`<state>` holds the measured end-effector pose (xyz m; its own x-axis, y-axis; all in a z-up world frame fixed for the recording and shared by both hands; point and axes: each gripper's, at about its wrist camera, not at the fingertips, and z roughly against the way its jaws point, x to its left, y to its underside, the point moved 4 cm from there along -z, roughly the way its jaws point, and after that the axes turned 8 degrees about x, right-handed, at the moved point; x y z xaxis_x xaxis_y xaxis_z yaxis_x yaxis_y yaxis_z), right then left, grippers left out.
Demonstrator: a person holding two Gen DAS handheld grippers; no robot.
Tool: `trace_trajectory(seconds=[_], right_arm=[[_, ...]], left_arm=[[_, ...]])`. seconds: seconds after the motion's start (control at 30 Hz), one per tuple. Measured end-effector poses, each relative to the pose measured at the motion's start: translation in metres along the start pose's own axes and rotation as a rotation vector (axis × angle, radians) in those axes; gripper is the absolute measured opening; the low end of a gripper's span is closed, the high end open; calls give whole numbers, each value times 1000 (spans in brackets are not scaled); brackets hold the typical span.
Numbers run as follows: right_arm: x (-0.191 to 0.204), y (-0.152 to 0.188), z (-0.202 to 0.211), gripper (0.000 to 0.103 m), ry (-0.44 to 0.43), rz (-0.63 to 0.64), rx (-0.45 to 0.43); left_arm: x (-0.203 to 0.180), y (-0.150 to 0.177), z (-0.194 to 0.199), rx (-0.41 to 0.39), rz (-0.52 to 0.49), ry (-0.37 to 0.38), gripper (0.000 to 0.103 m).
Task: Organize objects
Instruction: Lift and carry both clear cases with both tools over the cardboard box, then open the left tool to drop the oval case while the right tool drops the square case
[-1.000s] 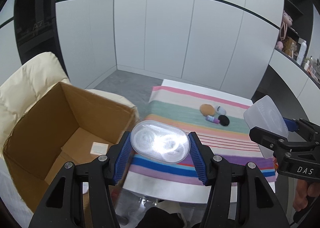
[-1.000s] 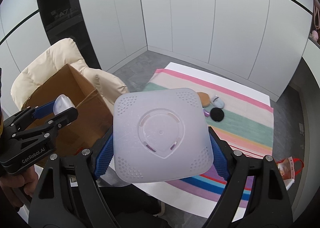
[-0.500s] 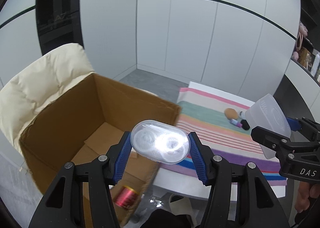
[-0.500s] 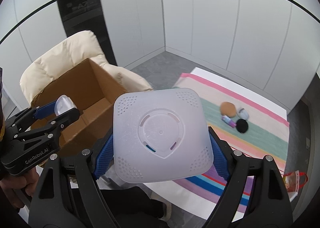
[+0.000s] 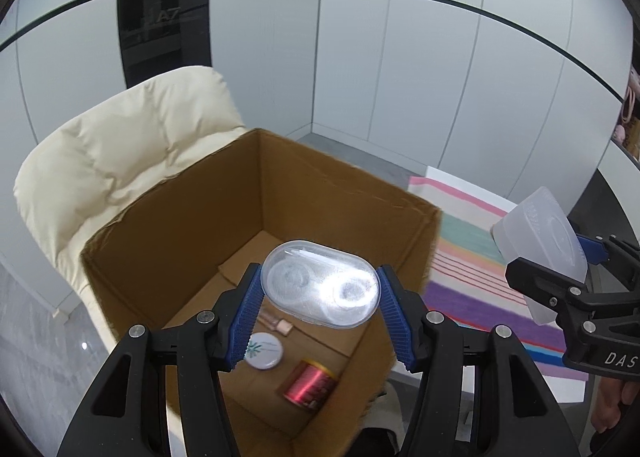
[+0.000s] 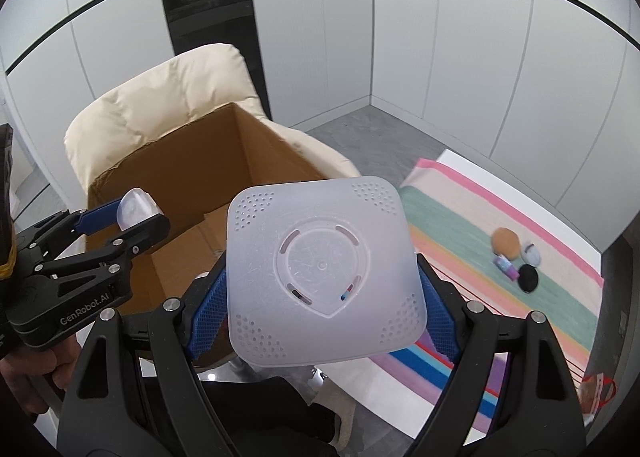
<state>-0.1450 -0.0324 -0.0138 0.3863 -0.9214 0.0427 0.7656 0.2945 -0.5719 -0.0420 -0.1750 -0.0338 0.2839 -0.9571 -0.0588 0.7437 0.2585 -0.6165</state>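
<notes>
Cardboard box holds three items; four more lie far right on the striped cloth. Left gripper pinches one oval case, right gripper one square container.

Left wrist view: the camera is sitting behind the left gripper, looking forward and steeply downward along its two fingers into the open cardboard box, which is lying close below. The cream chair is showing at 10 o'clock, the striped cloth at 3 o'clock.

Right wrist view: the camera is sitting behind the right gripper, facing downward from farther right. The box is lying at 10 o'clock, the cloth at 3 o'clock.

Shared field: both views are taking in the box, chair, cloth and white wall panels; each is also catching the other gripper at its edge.
</notes>
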Motion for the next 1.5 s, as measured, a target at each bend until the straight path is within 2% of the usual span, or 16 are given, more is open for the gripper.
trace_trajectory(seconds=[0.3,0.33,0.4,0.47,0.57,0.93,1.33,1.4,1.47,1.5], right_arm=[[33,-8,-12,86,-47,44,9],[35,-8,-12,86,-52,48,12],[41,-10,-16,86,-57,52,19],[47,-11,-19,86,-61,57,27],[56,-14,-21,86,-67,69,25],[98,-20,-34,86,-100,124,51],[133,-27,-51,86,-148,128,82],[135,-28,-51,91,-148,133,77],[133,-29,-50,103,-125,135,63],[132,-30,-48,103,-119,131,50]], left_arm=[[30,5,2,-3,4,-23,59],[32,5,3,-14,0,-31,63],[37,5,8,-33,2,-74,94],[46,5,18,-73,24,-109,103],[61,5,27,-84,61,-143,103],[116,21,35,-29,137,-201,103],[147,34,40,-8,191,-220,103],[150,34,39,-3,201,-227,103],[150,34,38,0,200,-230,103],[149,33,37,2,199,-232,103]])
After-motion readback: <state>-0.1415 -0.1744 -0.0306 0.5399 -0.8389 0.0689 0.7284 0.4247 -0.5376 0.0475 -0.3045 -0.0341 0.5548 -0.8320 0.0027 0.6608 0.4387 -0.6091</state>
